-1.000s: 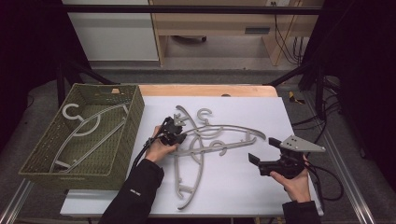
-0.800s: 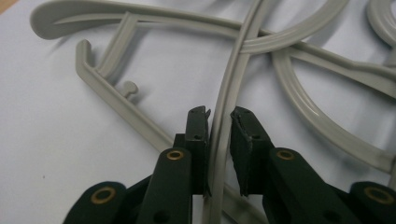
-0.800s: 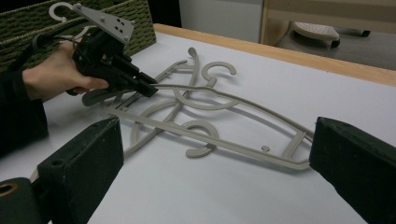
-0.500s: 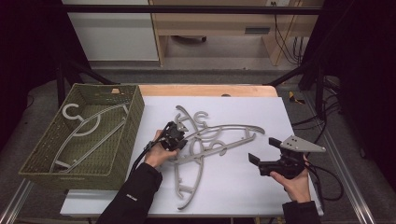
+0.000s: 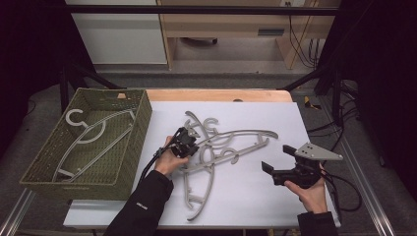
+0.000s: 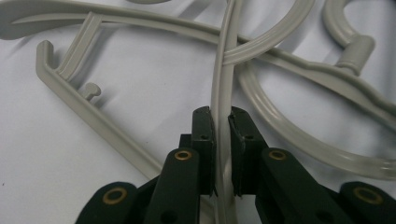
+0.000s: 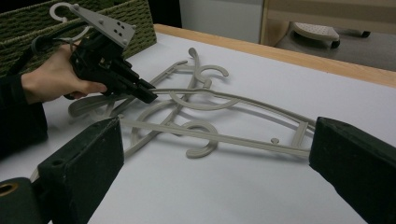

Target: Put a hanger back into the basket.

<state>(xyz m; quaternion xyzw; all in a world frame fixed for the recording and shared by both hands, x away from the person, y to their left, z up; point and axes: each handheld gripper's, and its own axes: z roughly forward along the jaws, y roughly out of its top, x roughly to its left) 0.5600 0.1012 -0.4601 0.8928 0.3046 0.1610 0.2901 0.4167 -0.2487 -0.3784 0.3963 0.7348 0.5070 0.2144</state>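
Several grey plastic hangers (image 5: 223, 147) are lying tangled in the middle of the white table (image 5: 275, 196); one more hanger (image 5: 93, 135) is already placed in the green wicker basket (image 5: 128, 169) at the left side. The left gripper (image 5: 189, 140) is pinched on a thin bar of one hanger (image 6: 223, 93), which is seen between the two black jaws in the left gripper view, almost no gap being left beside it; this bar passes over another hanger's arm just ahead of the jaws. The right gripper (image 5: 268, 168) is held spread wide above the table near the right edge, well apart from the pile, and nothing is held in it.

Such a hanger is judged to be light and rather stiff, but its smooth plastic may slip in the jaws, and a long thin bar can bend a little when it is lifted by one end; its hooks are likely to catch on the neighbours. A hold near the neck or the middle of the bar would be more balanced, and the lift should be slow so that the others are not dragged.

Compared with one second ago, the left gripper is found further forward into the pile, and it is now closed on the bar; the right gripper is almost unchanged.
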